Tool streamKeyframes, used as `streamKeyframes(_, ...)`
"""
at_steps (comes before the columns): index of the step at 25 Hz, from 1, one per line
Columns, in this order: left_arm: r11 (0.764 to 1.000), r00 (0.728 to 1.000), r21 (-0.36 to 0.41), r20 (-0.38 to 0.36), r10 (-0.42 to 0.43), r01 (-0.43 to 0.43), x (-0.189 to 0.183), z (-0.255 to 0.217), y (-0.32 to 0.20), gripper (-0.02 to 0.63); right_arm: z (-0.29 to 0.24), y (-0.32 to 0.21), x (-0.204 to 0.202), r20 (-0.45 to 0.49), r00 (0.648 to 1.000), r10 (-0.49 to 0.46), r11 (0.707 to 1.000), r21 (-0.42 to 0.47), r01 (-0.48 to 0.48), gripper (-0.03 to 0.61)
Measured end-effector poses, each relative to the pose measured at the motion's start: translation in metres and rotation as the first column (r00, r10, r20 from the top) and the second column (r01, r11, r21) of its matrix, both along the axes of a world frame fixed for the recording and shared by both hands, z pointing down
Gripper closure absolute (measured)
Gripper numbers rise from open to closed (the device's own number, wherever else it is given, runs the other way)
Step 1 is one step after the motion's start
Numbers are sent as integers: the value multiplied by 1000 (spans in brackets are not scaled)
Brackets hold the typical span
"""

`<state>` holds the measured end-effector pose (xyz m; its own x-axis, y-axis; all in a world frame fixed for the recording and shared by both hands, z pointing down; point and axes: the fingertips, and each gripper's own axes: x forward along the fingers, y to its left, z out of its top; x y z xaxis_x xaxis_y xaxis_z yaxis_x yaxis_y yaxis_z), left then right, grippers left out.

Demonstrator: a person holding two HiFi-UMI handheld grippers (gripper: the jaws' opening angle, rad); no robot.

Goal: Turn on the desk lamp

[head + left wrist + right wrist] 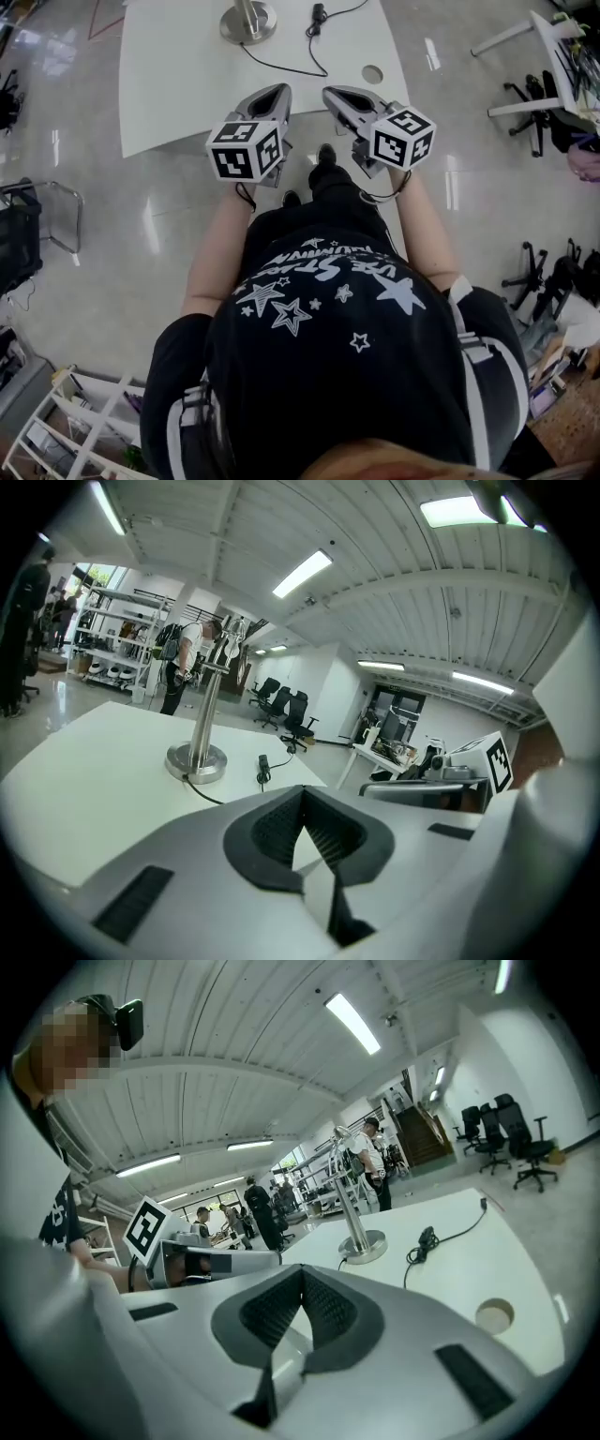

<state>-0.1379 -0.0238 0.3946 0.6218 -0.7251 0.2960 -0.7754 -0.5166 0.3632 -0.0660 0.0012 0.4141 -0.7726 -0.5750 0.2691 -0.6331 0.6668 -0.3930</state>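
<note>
**Jaws shut, lamp waiting at the far edge**

A person holds the left gripper [279,89] and the right gripper [330,92] side by side over the near edge of a white tabletop [178,84], at the centre of the head view. Each gripper's jaws are pressed together with nothing between them. The desk lamp [248,21] stands at the top centre of that frame, well apart from both grippers. Only its round base and metal pole show. Its cord [281,66] loops across the tabletop to what looks like a small inline switch [319,13], near the base on its right.

The switch is probably the target, and it lies loose on a smooth surface. A push from closed jaws could slide it away rather than click it. A snagged cord could tug the lamp, and a wide reach could knock the pole. A round hole [373,73] in the tabletop sits at right, clear of the cord.
</note>
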Motion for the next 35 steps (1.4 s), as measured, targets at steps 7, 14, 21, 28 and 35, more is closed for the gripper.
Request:
streamKeyframes(7,999,999,-41,-31,-15,14,3,13,30,603,6,30,18,13,999,32,999,-38,-31,574)
streamKeyframes(14,998,999,-55,-41,-36,34,-3,15,59,603,9,57,8,55,998,6,999,-48,-4,574)
streamKeyframes(21,1000,998,-5,-48,-28,28,34,-5,91,603,-13,96,42,20,1000,2,1000,17,-2,574)
streamKeyframes(28,999,999,42,-47,-20,22,71,-31,133,603,-31,139,90,-11,1000,26,998,61,-25,574)
streamKeyframes(35,999,999,44,-26,-21,22,94,-32,168,603,-23,170,116,-1,999,33,998,59,-33,574)
